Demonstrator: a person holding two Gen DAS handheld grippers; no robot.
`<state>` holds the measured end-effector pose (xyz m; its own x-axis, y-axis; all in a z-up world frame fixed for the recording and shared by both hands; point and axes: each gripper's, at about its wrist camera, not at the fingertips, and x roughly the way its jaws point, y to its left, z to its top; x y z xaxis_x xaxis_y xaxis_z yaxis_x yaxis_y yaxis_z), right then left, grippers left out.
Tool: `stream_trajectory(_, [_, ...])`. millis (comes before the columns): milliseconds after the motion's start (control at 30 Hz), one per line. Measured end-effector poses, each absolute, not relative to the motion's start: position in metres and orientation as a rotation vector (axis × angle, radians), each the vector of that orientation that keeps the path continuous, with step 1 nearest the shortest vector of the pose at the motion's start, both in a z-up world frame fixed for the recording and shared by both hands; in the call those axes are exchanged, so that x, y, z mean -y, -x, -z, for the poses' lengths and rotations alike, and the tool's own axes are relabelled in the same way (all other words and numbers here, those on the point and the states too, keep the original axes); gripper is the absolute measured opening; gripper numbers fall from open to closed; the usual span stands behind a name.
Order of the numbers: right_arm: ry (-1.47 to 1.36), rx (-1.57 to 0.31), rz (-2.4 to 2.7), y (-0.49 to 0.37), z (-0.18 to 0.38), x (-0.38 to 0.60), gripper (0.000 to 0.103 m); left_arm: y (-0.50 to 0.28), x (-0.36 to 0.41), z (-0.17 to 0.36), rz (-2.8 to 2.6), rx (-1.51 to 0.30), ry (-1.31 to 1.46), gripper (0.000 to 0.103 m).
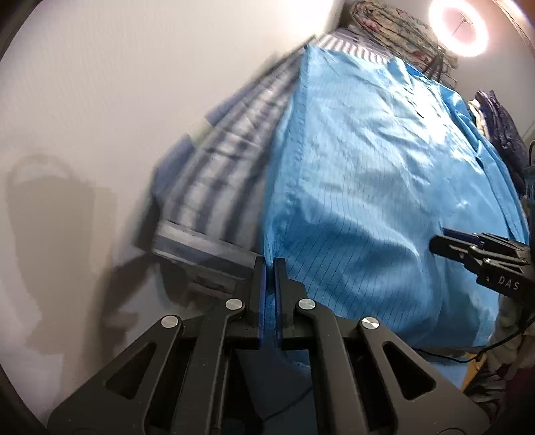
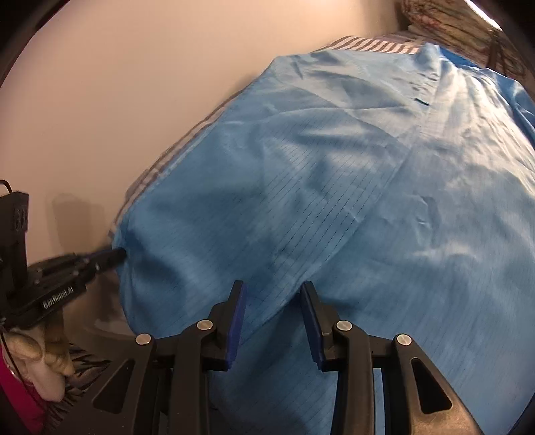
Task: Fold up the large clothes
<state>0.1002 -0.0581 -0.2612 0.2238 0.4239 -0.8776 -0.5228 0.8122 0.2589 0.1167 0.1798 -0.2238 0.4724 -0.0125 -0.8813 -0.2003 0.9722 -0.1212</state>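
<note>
Striped blue-and-white bedsheet [image 1: 214, 187] underneath, ring lamp [image 1: 458, 26] beyond. Large light-blue pinstriped garment [image 1: 367, 167] spread, creased. Left gripper [image 1: 270, 264] clenched on its edge; right gripper [image 2: 272, 294] released above.

Blue garment [image 1: 367, 187] of thin, slightly shiny pinstriped cloth, striped woven bedsheet [image 1: 214, 187], matt white wall [image 1: 117, 100]

Bare white wall [image 1: 117, 100] hems the bed at nine o'clock, leaving only a strip of striped sheet [image 1: 214, 177] beside the spread blue garment [image 1: 367, 167]. At twelve, a heap of patterned bedding [image 1: 394, 30] blocks the far end, a ring light [image 1: 458, 26] glaring at one. Dark piled cloth [image 1: 501, 127] crowds three o'clock. Over the garment's middle, it's open air, clear passage.
</note>
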Motion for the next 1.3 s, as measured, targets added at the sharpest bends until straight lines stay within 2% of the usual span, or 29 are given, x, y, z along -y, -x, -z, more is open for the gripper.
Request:
stream_trajectory(67, [0.087,-1.149,-0.65,-0.098,0.253,0.065,0.036,-0.117,-0.19,0.217,-0.106,-1.065,0.265,0.007])
stream_trajectory(133, [0.047,-1.137,-0.64,-0.101,0.248,0.074,0.036,-0.119,-0.195,0.21,-0.079,-1.053,0.297,0.022])
stream_trajectory(167, [0.035,-1.13,-0.638,-0.101,0.246,0.076,0.036,-0.121,-0.196,0.208,-0.069,-1.045,0.305,0.043])
stream_trajectory(200, [0.029,-1.121,-0.642,-0.102,0.244,0.076,0.036,-0.123,-0.197,0.205,-0.051,-1.032,0.319,0.052])
stream_trajectory(433, [0.074,-1.135,-0.674,-0.1,0.256,0.058,0.036,-0.164,-0.198,0.211,-0.023,-1.064,0.303,0.052])
stream_trajectory(633, [0.047,-1.164,-0.668,-0.105,0.271,0.058,0.036,-0.18,-0.193,0.233,-0.025,-1.107,0.287,0.05])
stream_trajectory(733, [0.057,-1.164,-0.67,-0.106,0.273,0.055,0.036,-0.185,-0.19,0.237,-0.005,-1.11,0.297,0.028])
stream_trajectory(800, [0.058,-1.164,-0.671,-0.106,0.273,0.054,0.036,-0.189,-0.186,0.236,0.018,-1.108,0.285,0.004])
stream_trajectory(1000, [0.016,-1.197,-0.694,-0.115,0.271,0.058,0.036,-0.184,-0.172,0.213,0.042,-1.05,0.237,0.0])
stream_trajectory(1100, [-0.053,-1.169,-0.714,-0.133,0.246,0.065,0.036,-0.177,-0.162,0.194,0.042,-0.993,0.182,0.0])
stream_trajectory(1233, [-0.145,-1.125,-0.736,-0.17,0.209,0.061,0.06,-0.172,-0.15,0.18,0.056,-0.946,0.136,0.0])
stream_trajectory(1300, [-0.139,-1.117,-0.751,-0.188,0.196,0.048,0.061,-0.171,-0.143,0.178,0.062,-0.934,0.111,0.0])
